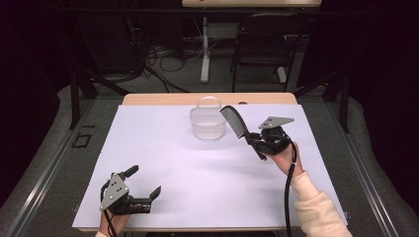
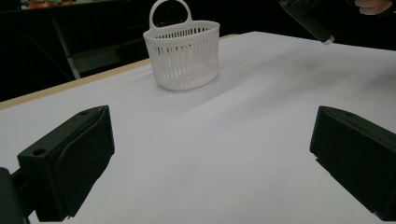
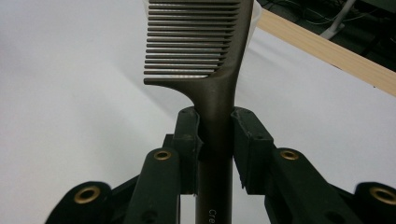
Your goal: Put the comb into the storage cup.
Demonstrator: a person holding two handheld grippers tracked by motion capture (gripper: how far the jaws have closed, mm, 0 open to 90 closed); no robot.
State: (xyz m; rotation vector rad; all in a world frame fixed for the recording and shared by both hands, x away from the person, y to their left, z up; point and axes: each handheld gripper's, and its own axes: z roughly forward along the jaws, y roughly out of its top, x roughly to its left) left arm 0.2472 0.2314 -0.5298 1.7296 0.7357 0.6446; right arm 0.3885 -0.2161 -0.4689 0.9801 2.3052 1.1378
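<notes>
Above the right half of the white table sheet (image 1: pixel 197 173), we see the right gripper (image 1: pixel 258 139) clamped on the handle of a dark brown plastic comb (image 1: pixel 234 121) with long parallel teeth. In the right gripper view the two black jaws press on the comb (image 3: pixel 219 88) from both sides just below the toothed head. The comb's long axis runs from the gripper up and away toward the far left in the high view; its toothed end points toward the far edge of the table, and the handle end projects below the jaws toward the person. The teeth stand off to one side of the spine.

The toothed end sits just beside the white slotted plastic basket (image 1: pixel 208 123) with a loop handle, at the basket's right rim, clear of the sheet. The basket stands upright near the far edge of the table. We note bare sheet between the basket and the near edge.

The right hand (image 1: pixel 282 157) holds its gripper raised, forearm in a cream sleeve (image 1: pixel 318 212) entering from the lower right. The left gripper (image 1: pixel 146 182) rests low near the front left corner, jaws spread wide with nothing between them.
</notes>
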